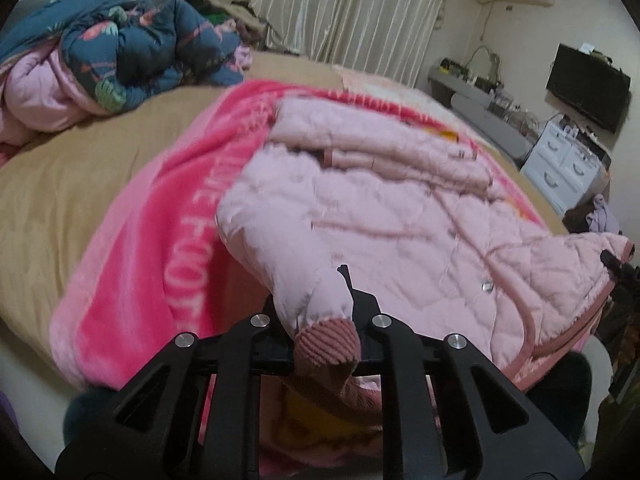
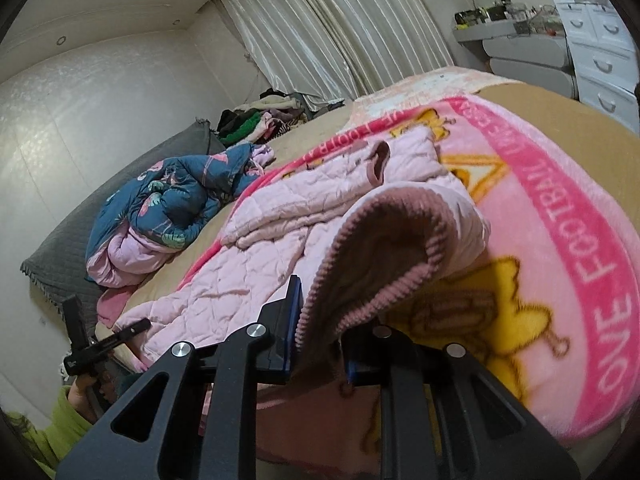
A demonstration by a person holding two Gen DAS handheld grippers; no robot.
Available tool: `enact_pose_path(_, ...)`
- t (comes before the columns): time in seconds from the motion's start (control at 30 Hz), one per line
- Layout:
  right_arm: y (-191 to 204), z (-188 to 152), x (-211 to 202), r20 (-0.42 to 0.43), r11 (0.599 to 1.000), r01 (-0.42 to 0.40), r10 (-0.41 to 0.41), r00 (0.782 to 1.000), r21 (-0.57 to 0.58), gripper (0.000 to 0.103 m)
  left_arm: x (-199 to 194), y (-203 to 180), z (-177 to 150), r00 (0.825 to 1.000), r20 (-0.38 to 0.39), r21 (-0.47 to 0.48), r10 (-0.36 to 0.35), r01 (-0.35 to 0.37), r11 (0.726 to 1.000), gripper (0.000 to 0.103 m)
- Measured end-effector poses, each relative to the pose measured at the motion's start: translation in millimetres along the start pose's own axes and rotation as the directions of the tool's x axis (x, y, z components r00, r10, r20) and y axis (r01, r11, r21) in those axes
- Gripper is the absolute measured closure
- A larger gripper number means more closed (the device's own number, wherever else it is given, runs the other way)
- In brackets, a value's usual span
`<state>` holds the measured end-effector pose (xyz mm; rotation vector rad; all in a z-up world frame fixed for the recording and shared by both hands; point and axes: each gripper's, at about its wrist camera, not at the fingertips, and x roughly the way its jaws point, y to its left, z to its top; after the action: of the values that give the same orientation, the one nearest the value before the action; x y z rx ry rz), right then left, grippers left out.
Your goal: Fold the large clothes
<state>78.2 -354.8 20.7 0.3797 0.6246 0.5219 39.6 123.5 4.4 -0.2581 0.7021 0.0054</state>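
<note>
A pale pink quilted jacket lies spread on a bright pink fleece blanket printed with white lettering and yellow cartoon figures, which covers the near part of a bed with a tan sheet. The jacket's far part is already doubled over into a thick band, with one ribbed cuff standing up from it.

The left gripper is closed tight on the jacket's near corner, where the quilted cloth ends in a dusty-rose ribbed trim; the cloth bunches between the jaws and hangs below them. The right gripper is likewise clamped on the opposite near corner, its ribbed knit hem curling up and over the jaws. In the right wrist view the left gripper's tool shows at the far edge of the jacket, held by a person in a lime green sleeve.

The step in hand looks like the lift of the near edge, both corners pinched and raised clear of the blanket. The next move calls for carrying both corners forward together, level with each other, so the near half lands squarely on the far band without twisting or dragging the blanket.

Farther off, a crumpled navy floral quilt with pink lining sits toward the headboard, a heap of clothes lies by the pleated curtain, and a white drawer unit stands under a dark television.
</note>
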Motion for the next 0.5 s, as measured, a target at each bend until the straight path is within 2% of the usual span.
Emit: enact_pose_path(0.5,5.1,63.7,-0.9,0.085,0.999,0.001,0.002,0.996,-0.033,0.087,-12.0,-18.6,80.7,0.992,0.124,-0.013,-0.023,0.025,1.000,0.094)
